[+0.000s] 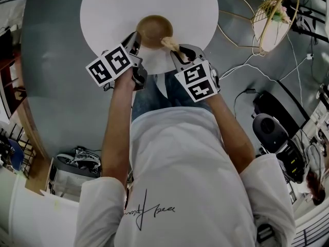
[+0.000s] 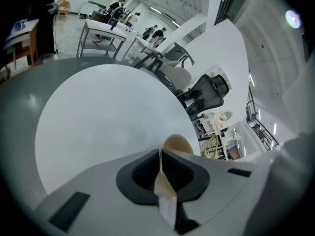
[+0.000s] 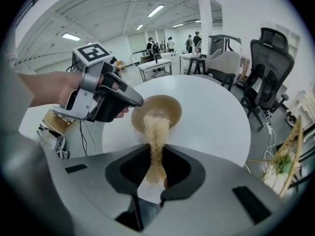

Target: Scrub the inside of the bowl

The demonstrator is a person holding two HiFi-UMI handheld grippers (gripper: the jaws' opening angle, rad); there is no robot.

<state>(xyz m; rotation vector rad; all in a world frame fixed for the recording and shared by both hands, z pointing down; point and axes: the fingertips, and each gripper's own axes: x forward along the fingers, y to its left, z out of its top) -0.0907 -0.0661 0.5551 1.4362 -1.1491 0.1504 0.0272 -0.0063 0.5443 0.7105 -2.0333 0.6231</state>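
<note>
A tan wooden bowl [image 1: 153, 30] sits at the near edge of the round white table [image 1: 108, 9]. My left gripper [image 1: 134, 40] is shut on the bowl's near-left rim; in the left gripper view the thin rim [image 2: 160, 173] runs between the pads of that gripper [image 2: 160, 167] and the bowl [image 2: 178, 144] rises beyond. My right gripper [image 1: 178, 50] is shut on a pale fibrous scrubber [image 1: 169, 43]. In the right gripper view this gripper [image 3: 156, 165] holds the scrubber [image 3: 156, 131], whose tip reaches over the bowl's near rim into the bowl [image 3: 165, 107]. There the left gripper [image 3: 137, 102] shows at the bowl's left rim.
The table's front edge lies just under both grippers, with grey floor [image 1: 61, 86] around it. A wire basket [image 1: 275, 17] and cables lie on the floor to the right. Office chairs [image 3: 268, 68] stand beyond the table.
</note>
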